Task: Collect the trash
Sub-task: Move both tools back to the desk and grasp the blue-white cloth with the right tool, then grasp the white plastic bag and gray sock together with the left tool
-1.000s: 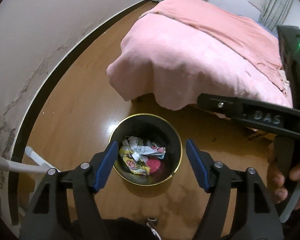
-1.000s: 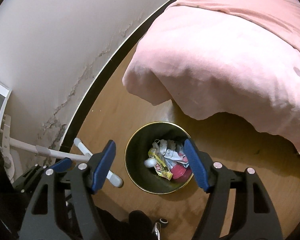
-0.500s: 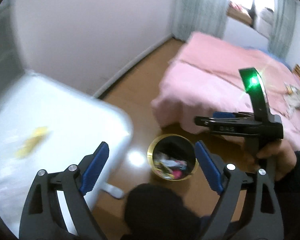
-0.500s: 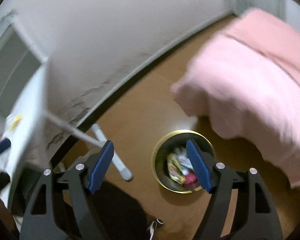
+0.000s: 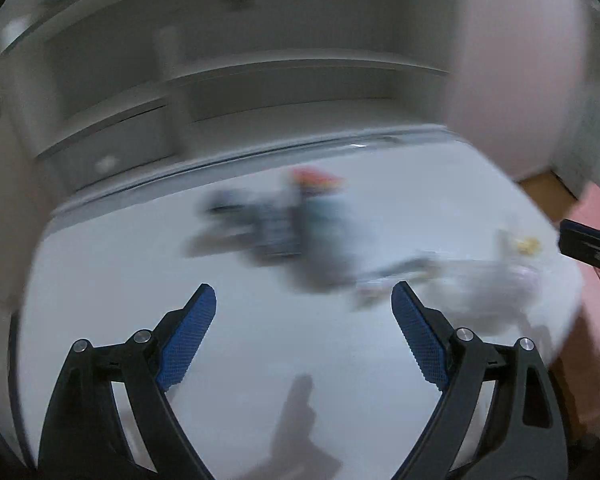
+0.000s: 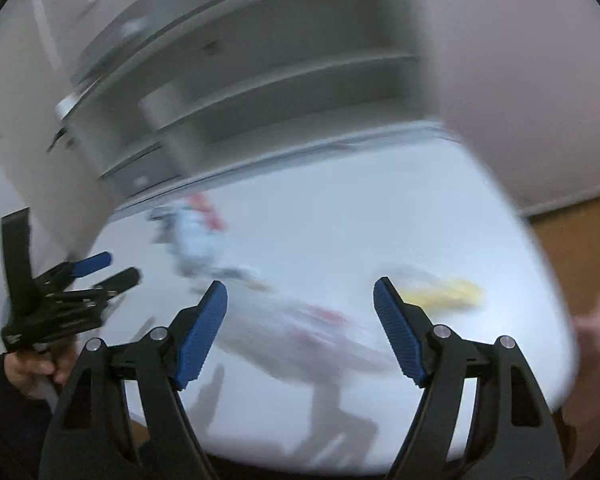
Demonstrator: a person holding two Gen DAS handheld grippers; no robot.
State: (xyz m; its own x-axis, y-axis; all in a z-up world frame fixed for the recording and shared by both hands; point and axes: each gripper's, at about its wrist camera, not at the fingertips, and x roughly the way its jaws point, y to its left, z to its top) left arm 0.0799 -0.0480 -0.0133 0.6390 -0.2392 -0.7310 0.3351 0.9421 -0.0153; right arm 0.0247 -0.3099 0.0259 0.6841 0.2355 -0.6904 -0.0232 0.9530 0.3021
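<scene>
Both views are motion-blurred. My left gripper (image 5: 304, 304) is open and empty above a white table (image 5: 260, 360). A blurred dark and red-topped cluster of objects (image 5: 296, 224) lies ahead of it, and pale crumpled wrappers (image 5: 496, 276) with a yellow bit (image 5: 528, 245) lie to the right. My right gripper (image 6: 300, 300) is open and empty above the same table (image 6: 340, 220). A clear wrapper with red print (image 6: 312, 328) lies between its fingers, and a yellow wrapper (image 6: 456, 292) lies just right of them. The left gripper also shows in the right wrist view (image 6: 100, 268).
White shelving (image 5: 260, 80) stands behind the table, also in the right wrist view (image 6: 280, 80). A pale wall (image 6: 520, 80) is at right, with wooden floor (image 6: 580, 248) beyond the table's right edge. The blurred cluster (image 6: 196, 236) sits at the table's far left.
Both grippers have swung up from the gold-rimmed bin on the floor to the white table with shelving behind. The bin and the pink bed have left both views. Both stay open.
</scene>
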